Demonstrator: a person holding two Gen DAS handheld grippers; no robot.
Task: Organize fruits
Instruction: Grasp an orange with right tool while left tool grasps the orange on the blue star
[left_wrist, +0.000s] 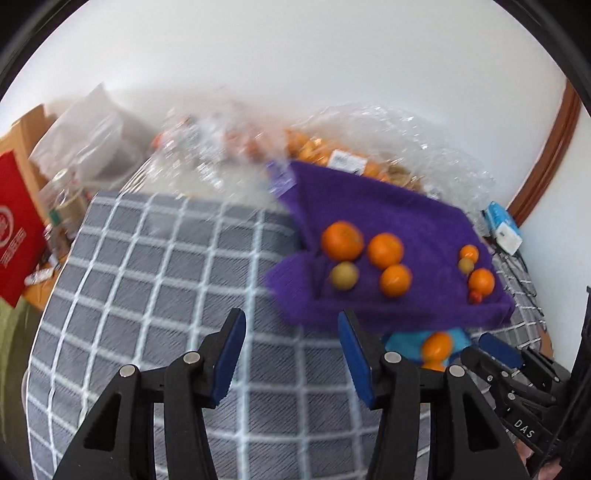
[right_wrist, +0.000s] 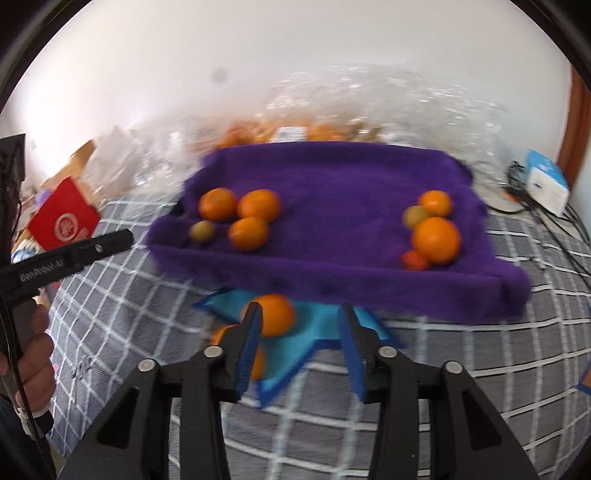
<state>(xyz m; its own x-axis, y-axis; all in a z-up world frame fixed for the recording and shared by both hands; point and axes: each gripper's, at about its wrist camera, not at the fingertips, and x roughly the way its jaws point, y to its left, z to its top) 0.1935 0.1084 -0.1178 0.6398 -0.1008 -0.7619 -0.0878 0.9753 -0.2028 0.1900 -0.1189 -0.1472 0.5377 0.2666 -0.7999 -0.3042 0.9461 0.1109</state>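
A purple cloth (left_wrist: 388, 229) (right_wrist: 332, 192) lies on the checked table. On it sit two groups of fruit: oranges (left_wrist: 341, 240) (right_wrist: 218, 204) with a green fruit (left_wrist: 343, 276) (right_wrist: 201, 231) on the left, and oranges (left_wrist: 481, 280) (right_wrist: 436, 239) with a small green and a small red fruit on the right. An orange (left_wrist: 437, 345) (right_wrist: 275, 314) rests on a blue star-shaped dish (left_wrist: 400, 341) (right_wrist: 317, 325) in front of the cloth. My left gripper (left_wrist: 291, 332) is open and empty over the tablecloth. My right gripper (right_wrist: 301, 325) is open above the dish, beside that orange.
A grey checked tablecloth (left_wrist: 147, 280) (right_wrist: 480, 350) covers the table. Clear plastic bags of fruit (left_wrist: 332, 155) (right_wrist: 295, 133) lie behind the cloth. A red box (left_wrist: 14, 229) (right_wrist: 62, 221) stands at the left. A blue and white box (left_wrist: 504, 225) (right_wrist: 546, 181) and cables sit at the right.
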